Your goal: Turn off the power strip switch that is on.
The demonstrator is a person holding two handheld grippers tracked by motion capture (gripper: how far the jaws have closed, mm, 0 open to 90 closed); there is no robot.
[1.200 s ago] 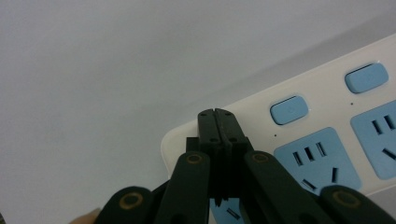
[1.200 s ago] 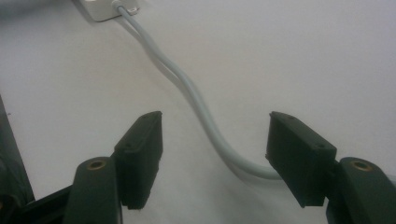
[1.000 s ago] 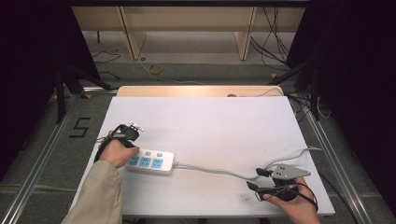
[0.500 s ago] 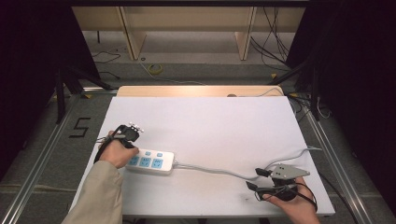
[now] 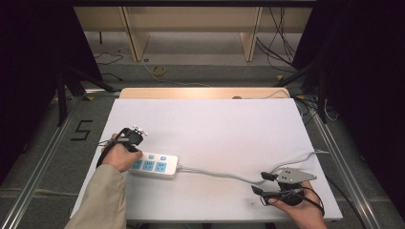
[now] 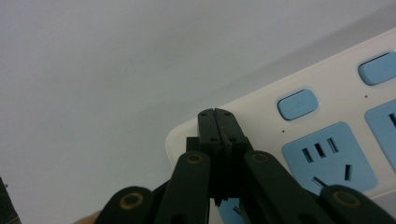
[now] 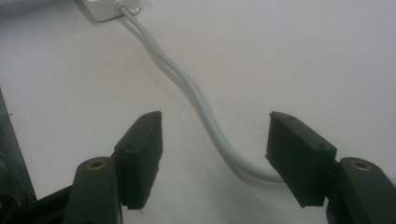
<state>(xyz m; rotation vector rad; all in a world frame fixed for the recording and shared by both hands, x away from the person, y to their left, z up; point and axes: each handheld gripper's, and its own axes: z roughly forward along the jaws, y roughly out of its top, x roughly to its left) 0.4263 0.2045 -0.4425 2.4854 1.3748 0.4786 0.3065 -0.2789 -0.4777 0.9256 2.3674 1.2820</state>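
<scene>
I've got my left gripper (image 6: 218, 114), fingers together, pinning the power strip (image 5: 154, 164) near-left on the surface; right gripper (image 7: 215, 154), fingers apart, straddles its cord (image 7: 196, 100), probably to grab it.

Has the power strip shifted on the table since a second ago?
No. The power strip lies at the same spot near the white table's left edge, with the shut left gripper at its end.

The person wore a beige sleeve (image 5: 102, 200) on the left arm, and each black gripper (image 6: 218, 116) had brass-coloured pivot screws, the right gripper (image 5: 261, 183) carrying a grey three-cornered plate.
</scene>
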